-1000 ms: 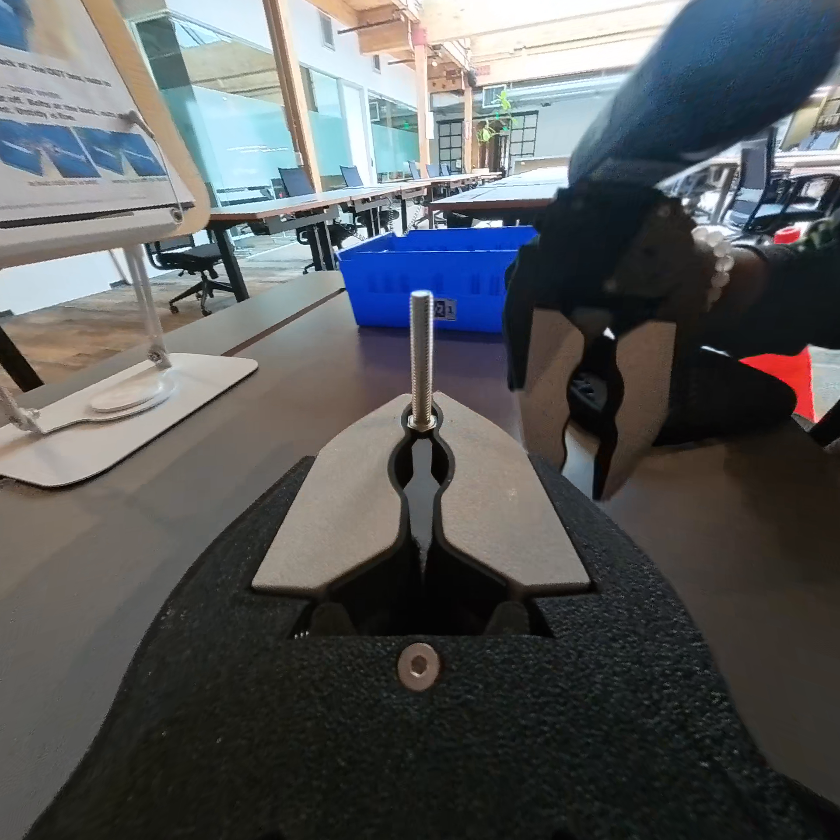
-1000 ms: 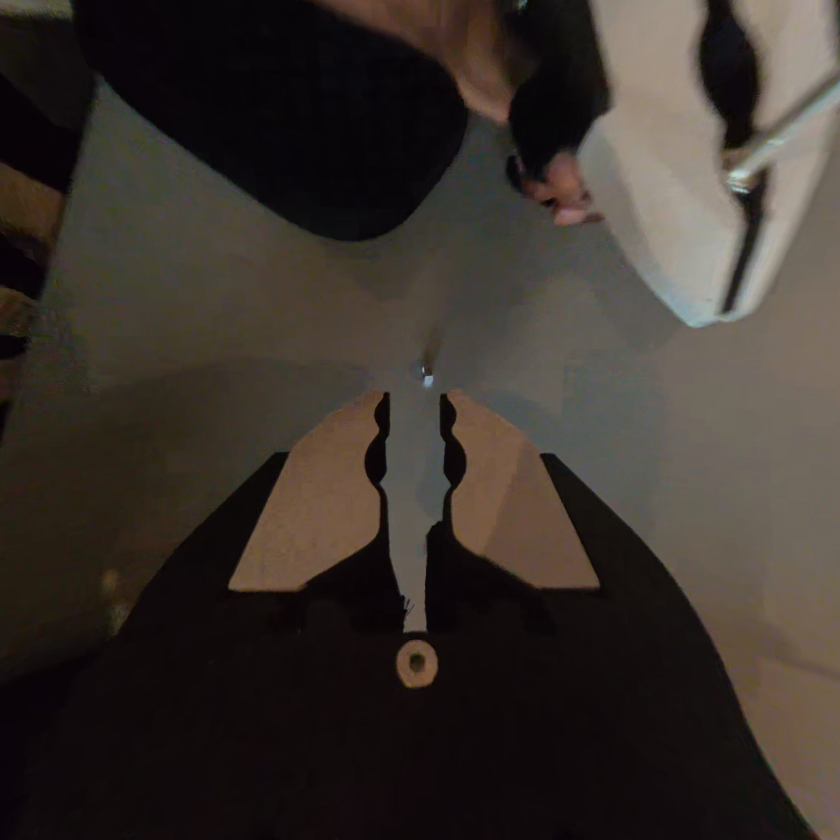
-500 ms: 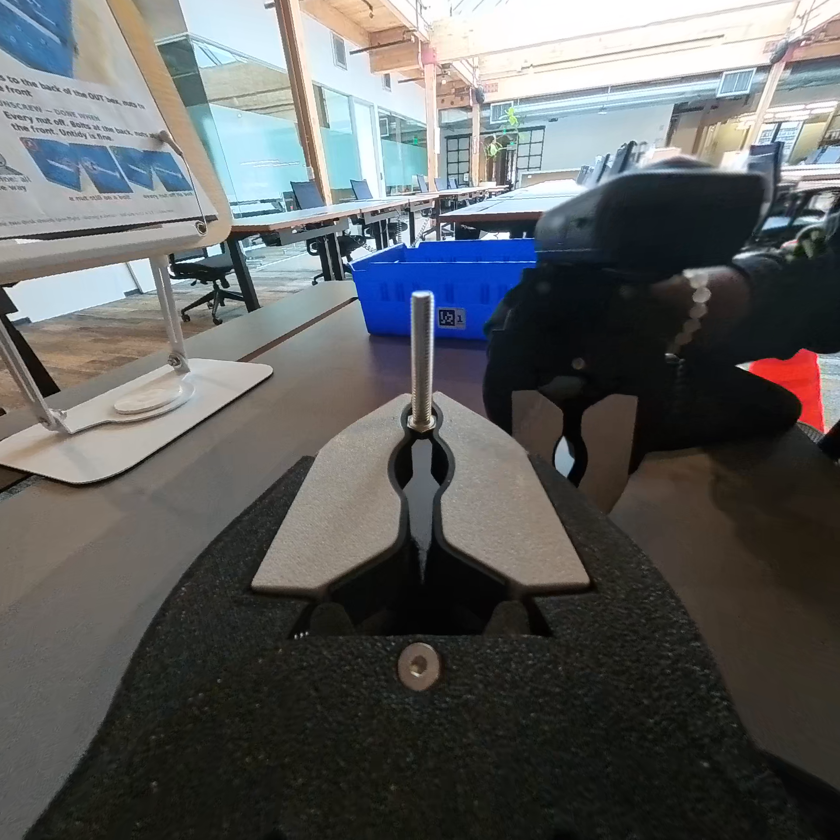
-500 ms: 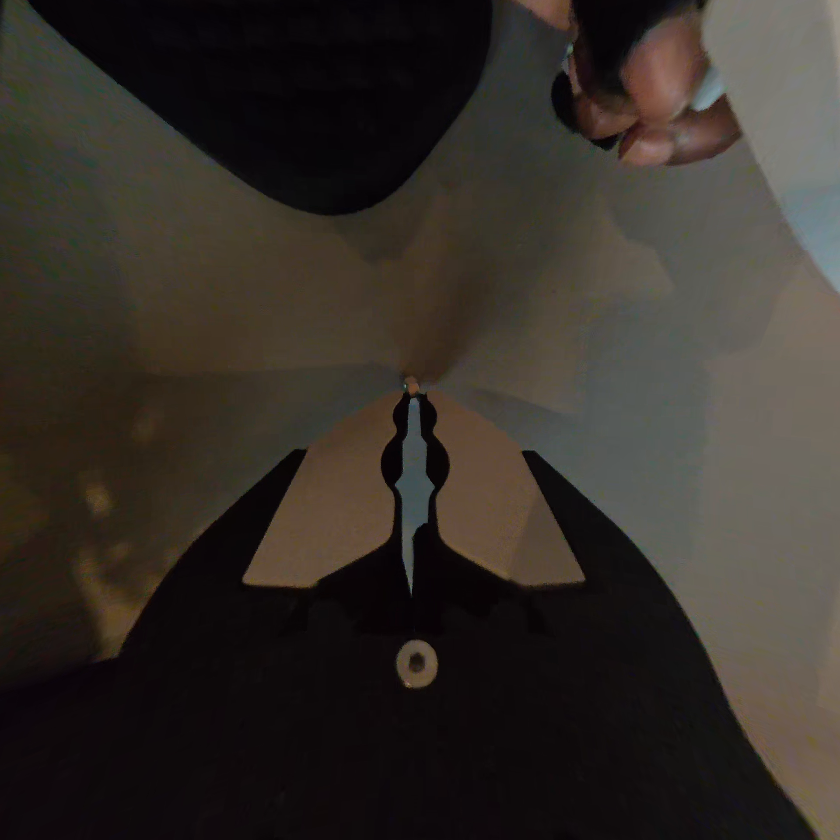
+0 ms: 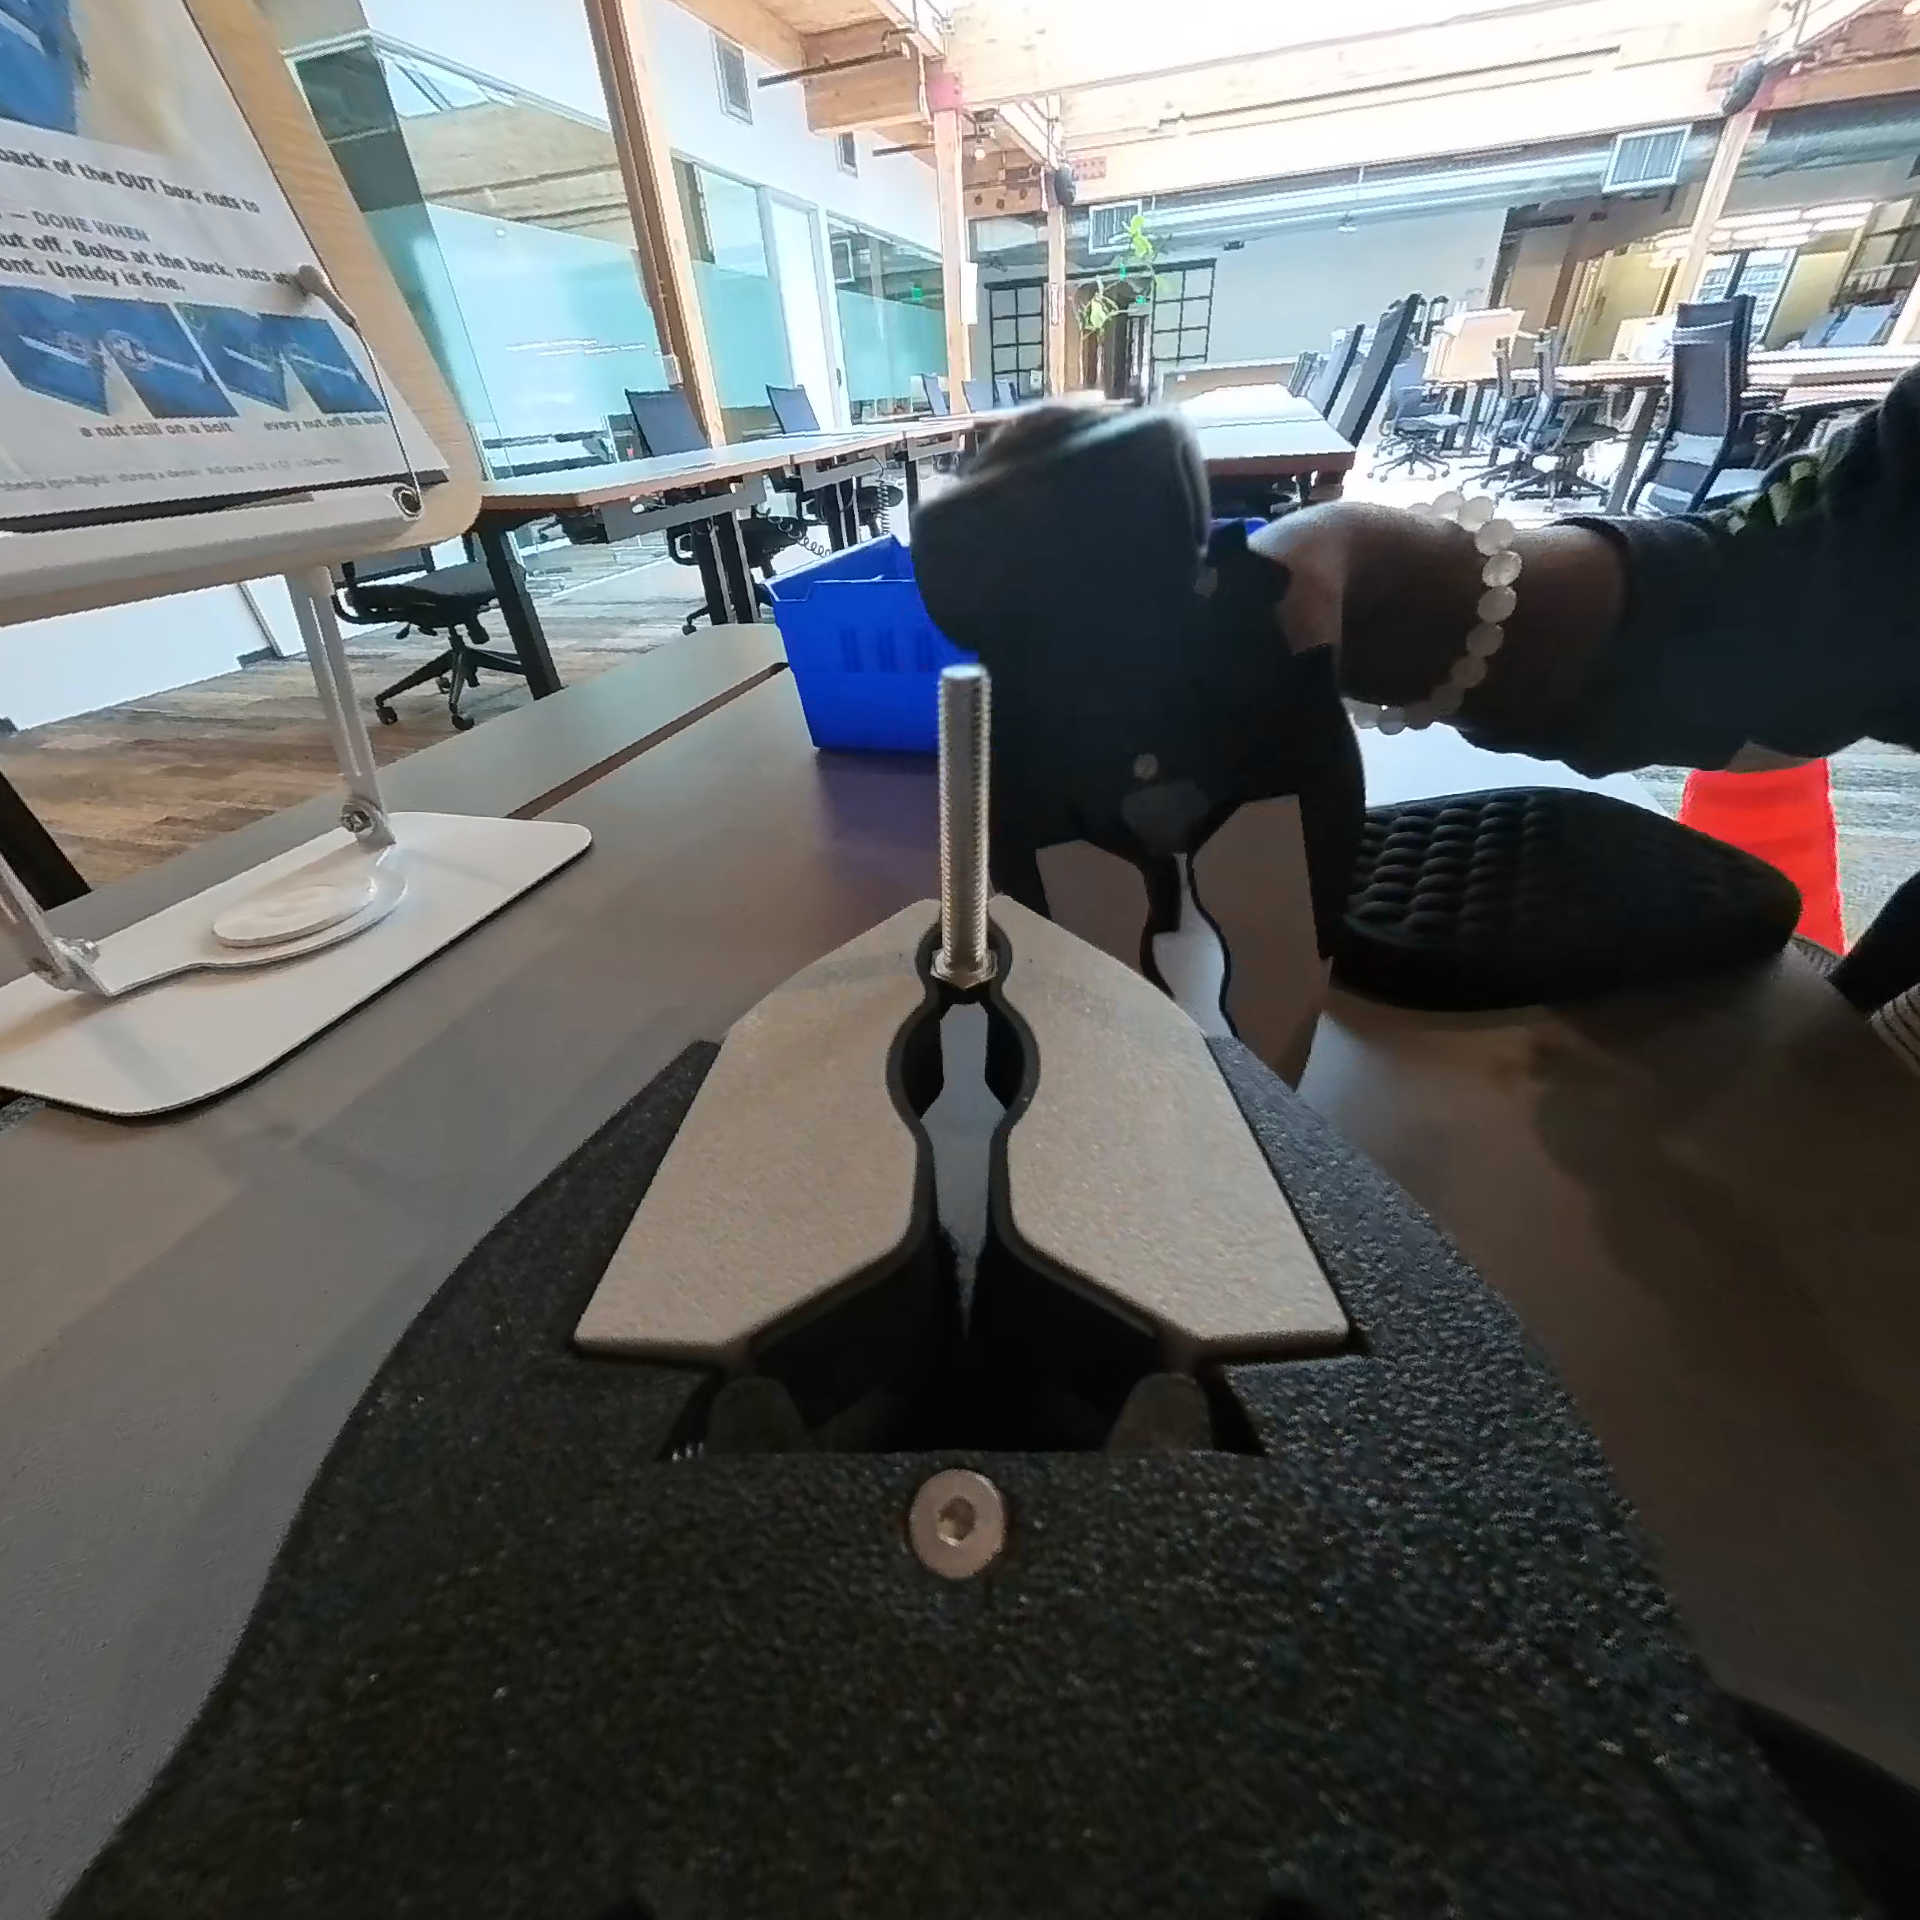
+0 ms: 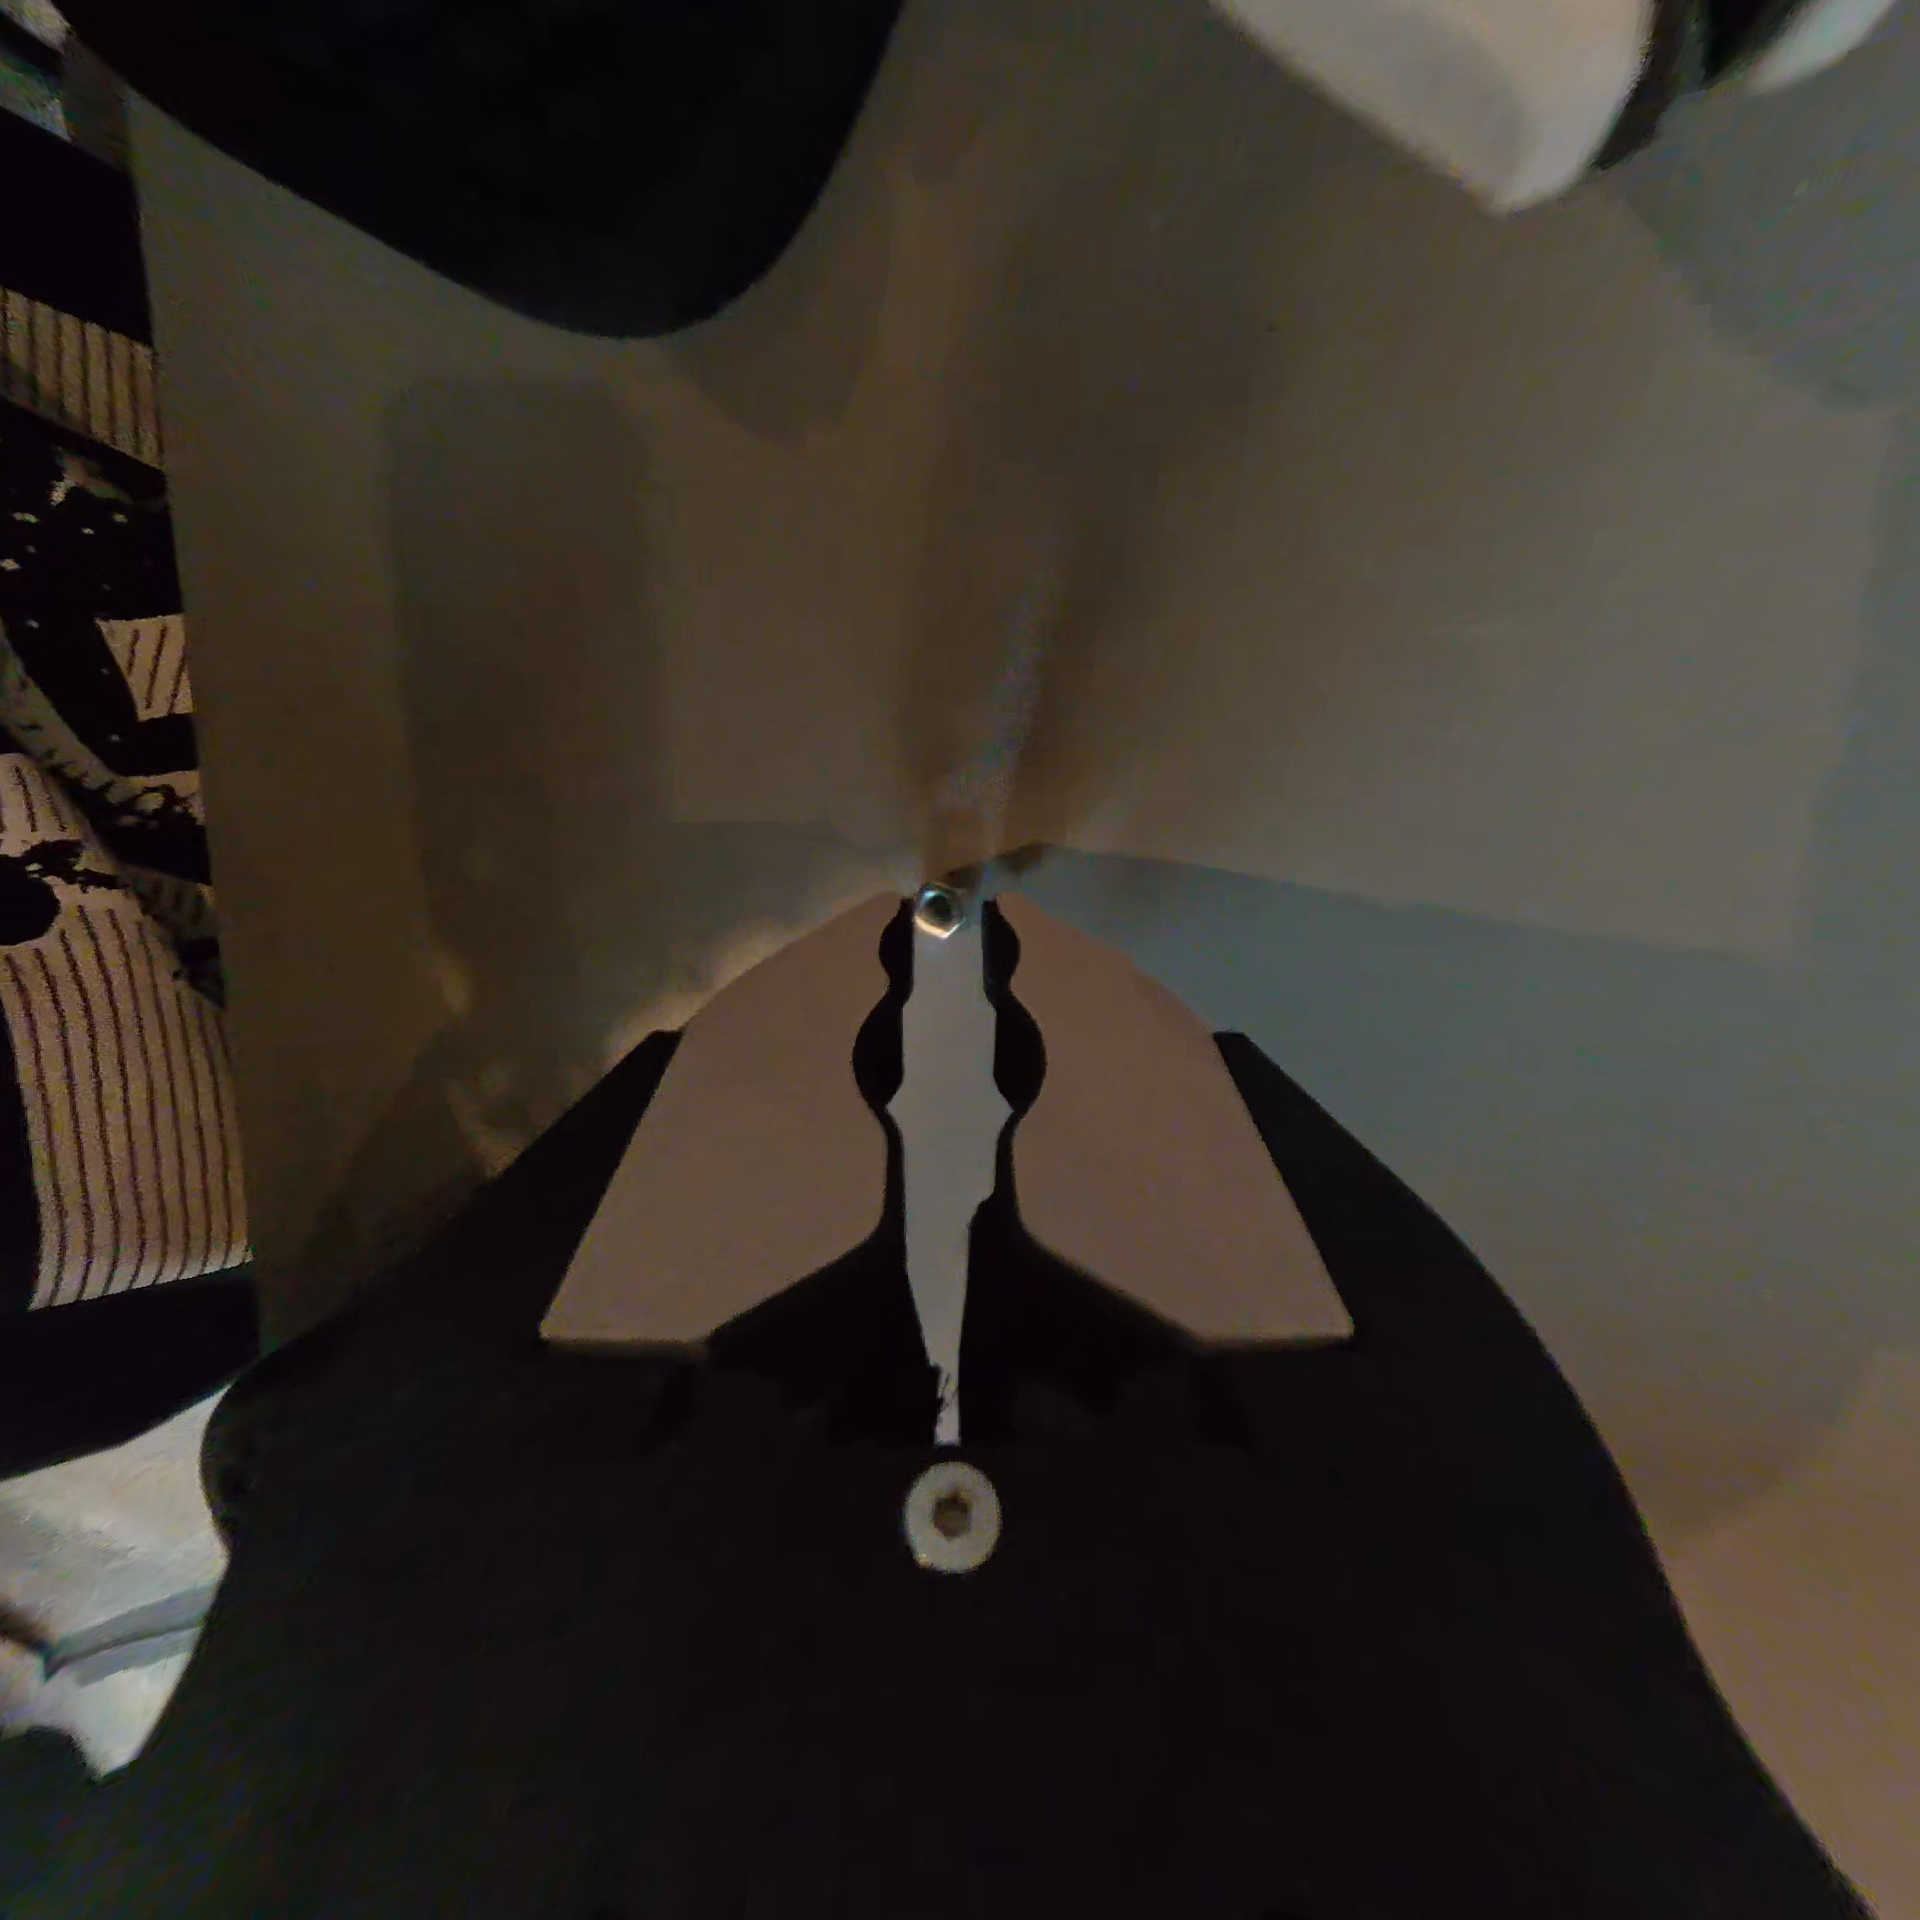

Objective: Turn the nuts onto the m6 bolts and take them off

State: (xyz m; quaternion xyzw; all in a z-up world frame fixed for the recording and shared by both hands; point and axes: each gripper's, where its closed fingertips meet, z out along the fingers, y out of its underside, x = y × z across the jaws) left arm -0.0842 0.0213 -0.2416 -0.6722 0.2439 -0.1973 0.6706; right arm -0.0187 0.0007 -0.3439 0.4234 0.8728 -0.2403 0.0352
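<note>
Fingers of the left gripper (image 5: 962, 961) are clamped on an upright threaded silver bolt (image 5: 963, 810), while a small silver hex nut (image 6: 938, 912) is sat loosely between the right gripper's (image 6: 943, 920) slightly parted tips.

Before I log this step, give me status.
Left gripper clamps bolt upright, no nut on it. Right gripper over nut; grip unclear. Nothing blocking.

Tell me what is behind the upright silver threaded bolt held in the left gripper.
Directly behind the silver threaded bolt are the black right gripper and a blue plastic bin on the dark table. The gripper hides most of the bin; its contents cannot be seen.
</note>
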